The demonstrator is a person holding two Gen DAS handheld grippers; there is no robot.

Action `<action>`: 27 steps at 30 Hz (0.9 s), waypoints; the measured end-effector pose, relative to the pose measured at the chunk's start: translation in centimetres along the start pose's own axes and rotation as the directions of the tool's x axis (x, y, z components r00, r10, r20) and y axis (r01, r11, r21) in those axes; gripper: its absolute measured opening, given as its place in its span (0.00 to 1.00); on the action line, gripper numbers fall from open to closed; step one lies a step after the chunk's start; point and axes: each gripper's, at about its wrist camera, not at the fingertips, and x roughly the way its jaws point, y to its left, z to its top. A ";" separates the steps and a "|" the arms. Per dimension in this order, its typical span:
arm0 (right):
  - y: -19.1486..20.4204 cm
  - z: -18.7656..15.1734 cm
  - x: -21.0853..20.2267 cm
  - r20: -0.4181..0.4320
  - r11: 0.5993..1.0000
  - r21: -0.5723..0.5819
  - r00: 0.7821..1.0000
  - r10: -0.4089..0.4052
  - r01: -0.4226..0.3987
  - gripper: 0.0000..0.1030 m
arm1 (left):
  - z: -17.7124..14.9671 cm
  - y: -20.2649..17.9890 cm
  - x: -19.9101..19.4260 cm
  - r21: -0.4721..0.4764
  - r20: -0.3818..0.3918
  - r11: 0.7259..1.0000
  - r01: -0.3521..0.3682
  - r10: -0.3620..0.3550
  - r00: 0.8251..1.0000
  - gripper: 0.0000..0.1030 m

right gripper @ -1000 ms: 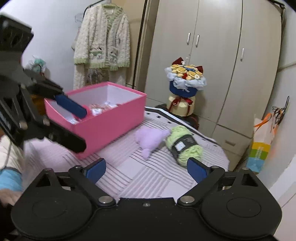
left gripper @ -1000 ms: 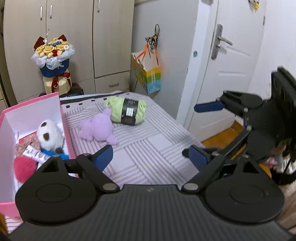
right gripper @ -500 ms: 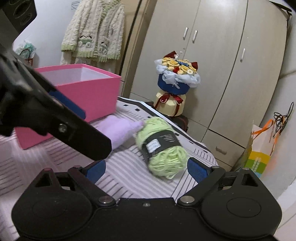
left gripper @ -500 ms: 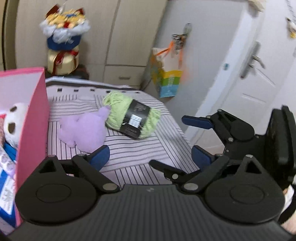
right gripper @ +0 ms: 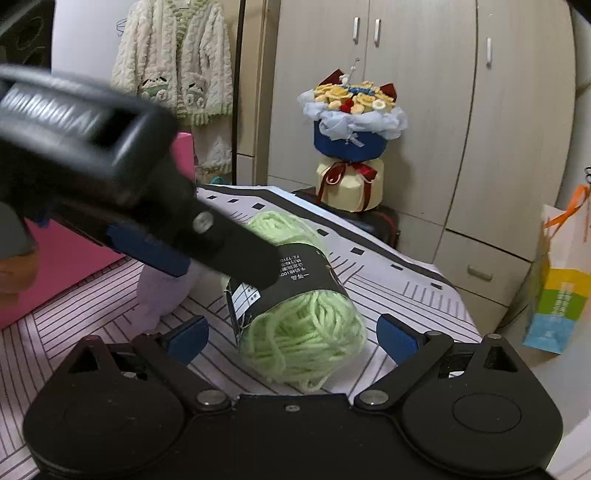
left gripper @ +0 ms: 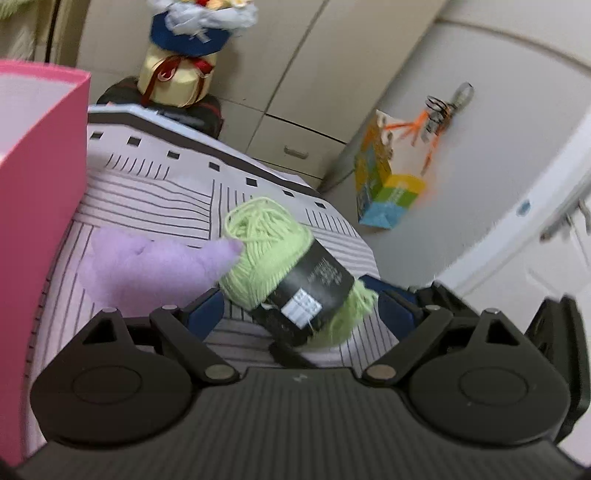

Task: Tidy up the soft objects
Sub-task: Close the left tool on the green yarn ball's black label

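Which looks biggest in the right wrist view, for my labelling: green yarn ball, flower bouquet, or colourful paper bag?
1. green yarn ball, though it is nearest the camera
2. flower bouquet
3. colourful paper bag, partly cut off at the edge

Evenly lit indoors, soft and diffuse, source out of view. No harsh glare; only faint, soft-edged shadows under the green yarn ball point(right gripper: 303, 332) on the striped bedcover point(right gripper: 388, 280). Strong fisheye bending at the edges: wardrobe point(right gripper: 424, 92) doors and white door point(left gripper: 535, 240) curved. Left wrist view heavily motion-smeared, most on the colourful gift bag point(left gripper: 388, 192) and the bouquet point(left gripper: 192, 22). Right wrist view sharper in the background, but left gripper point(right gripper: 207, 254) close to the lens, blurred and dark.
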 end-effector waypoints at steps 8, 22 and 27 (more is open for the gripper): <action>-0.4 0.0 2.1 -0.028 1.000 0.027 1.000 -0.001 0.001 0.96 | -0.5 1.4 2.2 -0.107 0.002 0.994 -0.028 0.028 1.000 0.86; 2.4 -1.1 -1.1 -0.018 0.986 0.148 0.997 -0.077 0.079 0.68 | -1.9 1.3 2.5 -0.120 -0.051 0.990 0.071 -0.078 0.996 0.68; 3.6 -1.4 -2.0 -0.036 0.968 0.216 0.991 -0.127 0.131 0.67 | -2.7 0.6 1.4 -0.052 -0.064 0.995 0.087 -0.090 0.994 0.60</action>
